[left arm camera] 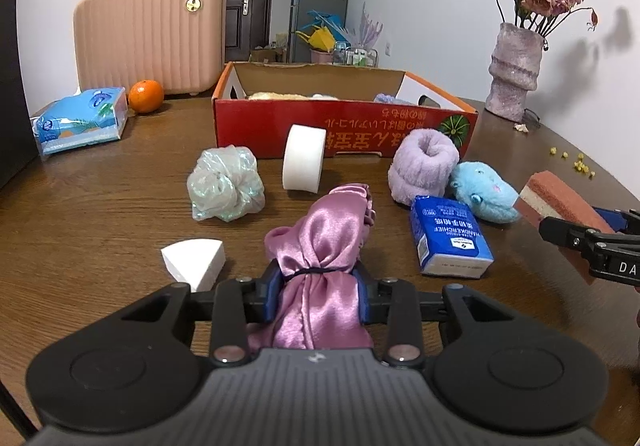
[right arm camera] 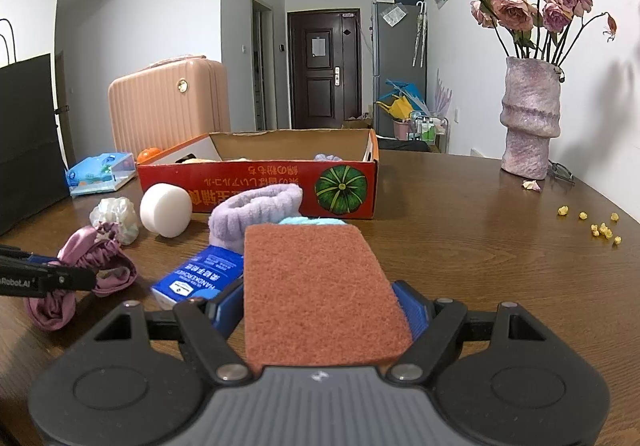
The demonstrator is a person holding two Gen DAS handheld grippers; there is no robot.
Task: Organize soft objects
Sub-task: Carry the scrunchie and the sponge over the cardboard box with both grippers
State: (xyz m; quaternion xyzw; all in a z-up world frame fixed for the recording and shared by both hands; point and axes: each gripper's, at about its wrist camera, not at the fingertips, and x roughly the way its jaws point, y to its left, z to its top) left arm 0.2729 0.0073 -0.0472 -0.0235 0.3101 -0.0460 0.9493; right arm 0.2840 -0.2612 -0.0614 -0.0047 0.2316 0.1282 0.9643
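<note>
My left gripper (left arm camera: 318, 296) is shut on a pink satin cloth (left arm camera: 324, 242), also in the right wrist view (right arm camera: 96, 262). My right gripper (right arm camera: 324, 310) is shut on a reddish scouring sponge (right arm camera: 320, 286), seen at the right in the left wrist view (left arm camera: 560, 197). An open red cardboard box (left arm camera: 344, 133) stands behind with soft things inside. In front of it lie a lilac fluffy band (left arm camera: 426, 161), a blue plush toy (left arm camera: 484, 191), a blue tissue pack (left arm camera: 448, 242), a round white sponge (left arm camera: 304, 163), an iridescent mesh puff (left arm camera: 226, 185) and a white wedge sponge (left arm camera: 196, 258).
On the brown table (left arm camera: 100, 205) stand a pink case (left arm camera: 152, 33), an orange (left arm camera: 146, 96), a blue tissue packet (left arm camera: 82, 119) and a vase of dried roses (right arm camera: 528, 117). Yellow crumbs (right arm camera: 596, 226) lie at the right. A black bag (right arm camera: 28, 133) stands at the left.
</note>
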